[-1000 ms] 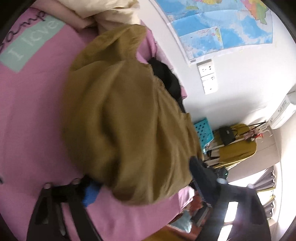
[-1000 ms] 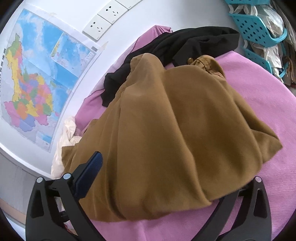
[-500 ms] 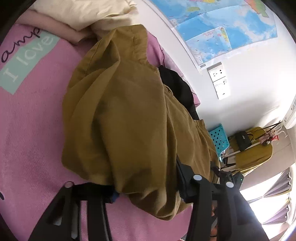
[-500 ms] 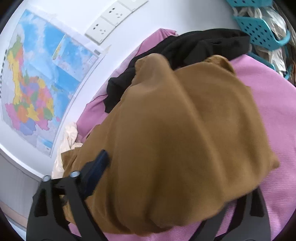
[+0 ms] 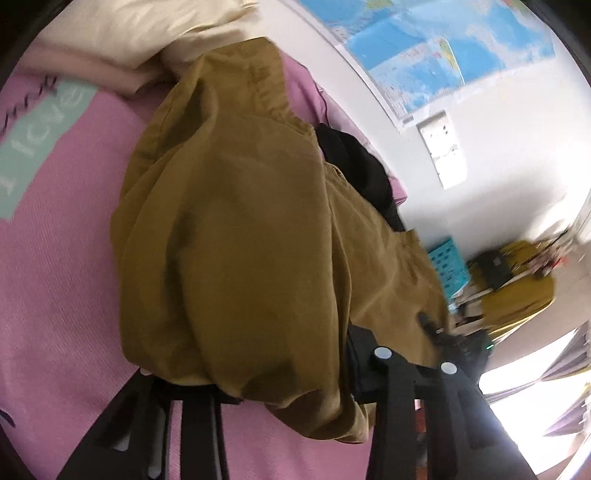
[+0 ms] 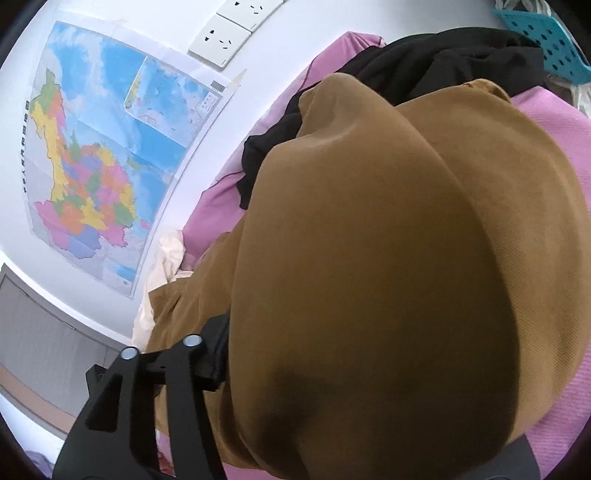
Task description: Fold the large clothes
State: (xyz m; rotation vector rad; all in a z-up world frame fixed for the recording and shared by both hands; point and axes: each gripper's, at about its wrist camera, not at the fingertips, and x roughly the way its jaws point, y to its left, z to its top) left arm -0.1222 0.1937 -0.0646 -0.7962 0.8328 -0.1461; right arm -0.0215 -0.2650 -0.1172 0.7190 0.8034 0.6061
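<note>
A large mustard-brown garment (image 5: pixel 240 229) lies bunched on the pink bed cover (image 5: pixel 55 258). It also fills most of the right wrist view (image 6: pixel 388 277). My left gripper (image 5: pixel 258 391) is shut on the garment's near edge, and the cloth drapes over both fingers. My right gripper (image 6: pixel 332 387) is shut on a thick fold of the same garment. Its left finger (image 6: pixel 210 354) shows, and its right finger is hidden under the cloth.
A black garment (image 5: pixel 362 173) lies behind the brown one by the wall, also in the right wrist view (image 6: pixel 424 74). Cream pillows (image 5: pixel 122 33) sit at the bed's head. A map (image 6: pixel 103 158) and sockets (image 6: pixel 236 29) are on the wall. Teal baskets (image 5: pixel 447 266) stand past the bed.
Both grippers have closed on the brown garment's near edge and raised it, so the cloth bulges closer to both cameras. The right finger is now covered.
</note>
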